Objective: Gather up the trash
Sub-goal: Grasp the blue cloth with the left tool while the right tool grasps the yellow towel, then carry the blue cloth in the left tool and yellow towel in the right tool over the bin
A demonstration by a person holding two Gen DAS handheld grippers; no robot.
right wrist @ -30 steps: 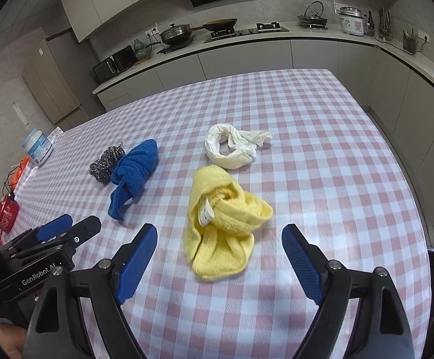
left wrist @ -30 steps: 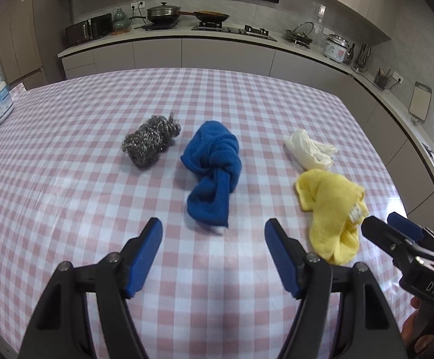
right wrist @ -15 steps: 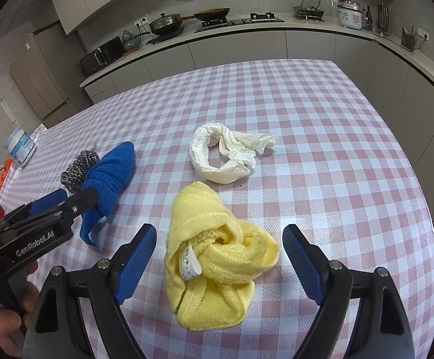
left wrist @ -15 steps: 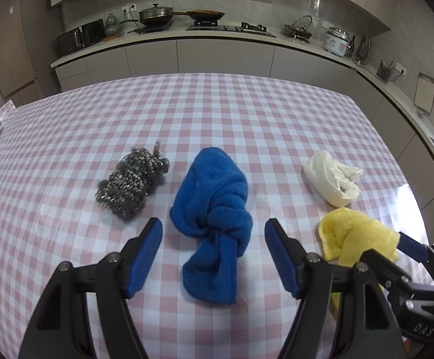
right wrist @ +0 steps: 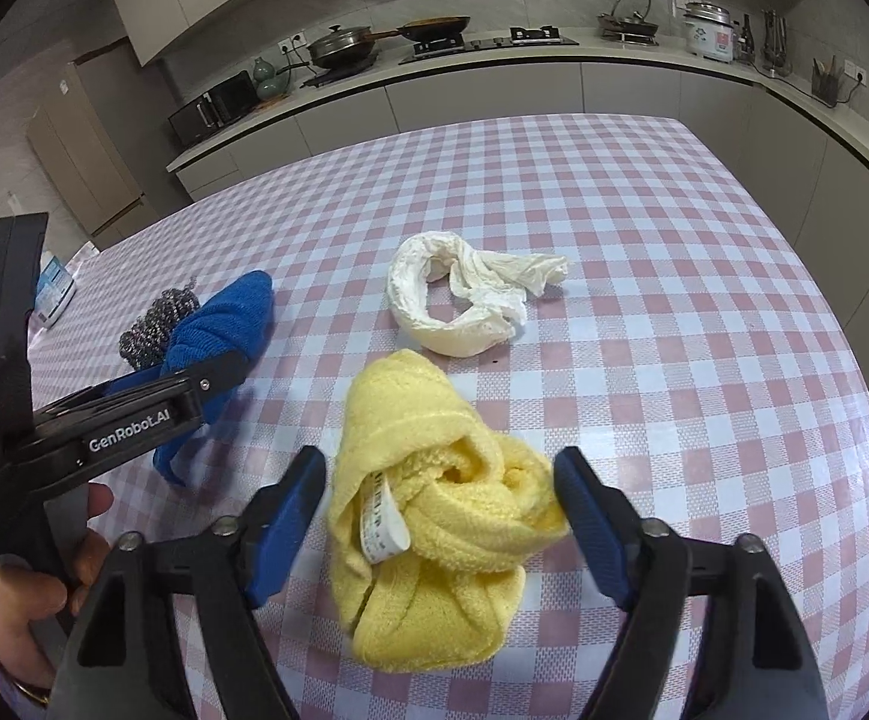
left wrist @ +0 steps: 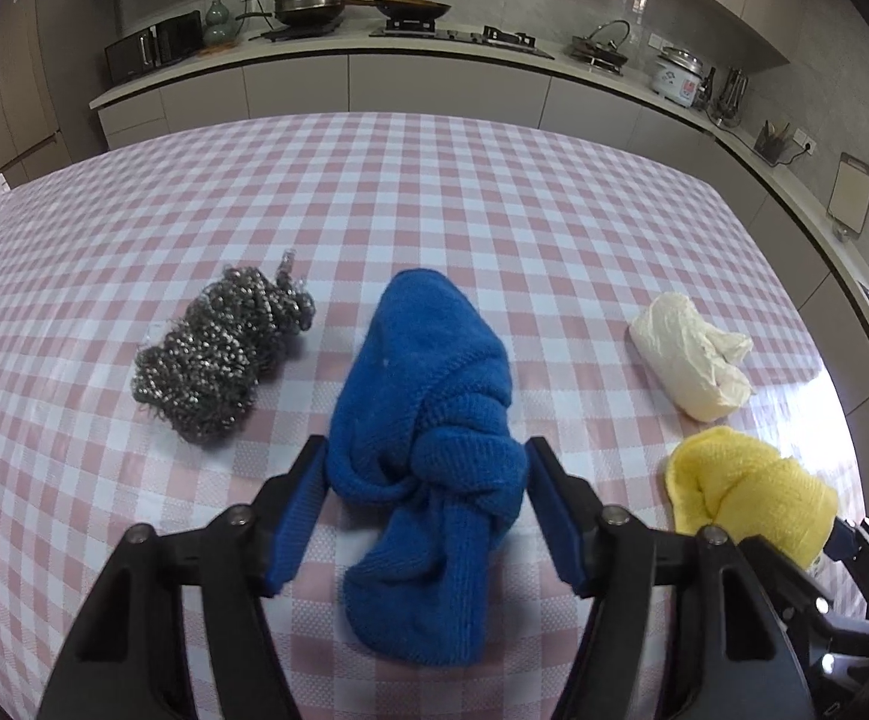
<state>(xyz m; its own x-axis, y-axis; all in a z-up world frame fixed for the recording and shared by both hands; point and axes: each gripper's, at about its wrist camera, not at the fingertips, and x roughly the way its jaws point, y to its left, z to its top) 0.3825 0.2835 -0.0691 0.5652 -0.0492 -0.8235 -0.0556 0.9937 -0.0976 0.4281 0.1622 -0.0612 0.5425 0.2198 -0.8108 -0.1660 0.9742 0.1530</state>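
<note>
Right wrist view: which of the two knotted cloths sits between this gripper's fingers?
The yellow cloth, with the white label, sits between the right gripper fingers. The blue cloth lies farther left, at the left gripper.

Knitted blue cloth (left wrist: pixel 428 408), wiry metal scourer (left wrist: pixel 218 360), glossy tablecloth (left wrist: pixel 494 192)

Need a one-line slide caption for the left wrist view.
Open left gripper straddles the knotted blue cloth on the checked tablecloth, steel scourer beside it.
</note>
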